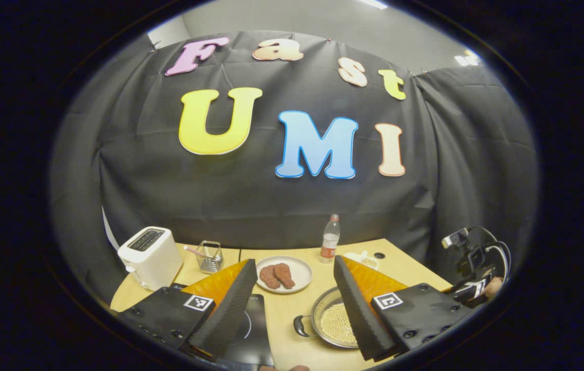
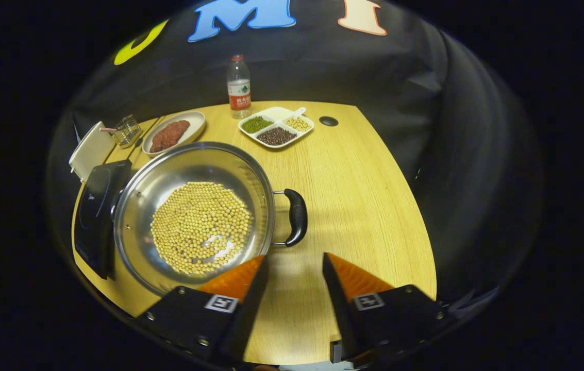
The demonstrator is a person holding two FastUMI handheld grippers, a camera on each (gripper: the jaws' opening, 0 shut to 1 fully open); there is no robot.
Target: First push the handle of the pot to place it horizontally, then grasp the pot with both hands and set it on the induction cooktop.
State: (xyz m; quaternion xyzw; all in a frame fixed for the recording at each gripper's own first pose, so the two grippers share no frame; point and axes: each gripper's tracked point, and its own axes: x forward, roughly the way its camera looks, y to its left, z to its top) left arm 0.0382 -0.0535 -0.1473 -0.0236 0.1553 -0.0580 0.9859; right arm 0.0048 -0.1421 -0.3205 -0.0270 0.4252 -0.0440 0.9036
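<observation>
A steel pot [image 2: 194,216] holding yellow beans sits on the wooden table [image 2: 369,206], right beside the black induction cooktop [image 2: 97,214]. Its black side handle [image 2: 297,216] points right in the right gripper view. My right gripper [image 2: 294,256] is open and hovers just short of that handle, with nothing between its fingers. In the left gripper view, my left gripper [image 1: 294,260] is open wide above the table. Below it lie the pot [image 1: 333,322], its other black handle [image 1: 301,325], and the cooktop [image 1: 250,330] under the left finger.
Behind the pot stand a plate of meat [image 2: 173,133], a divided tray of beans [image 2: 276,126] and a water bottle [image 2: 238,85]. A white toaster [image 1: 150,257] and a wire basket [image 1: 209,256] sit at the far left. A hand [image 1: 493,286] shows at the right edge.
</observation>
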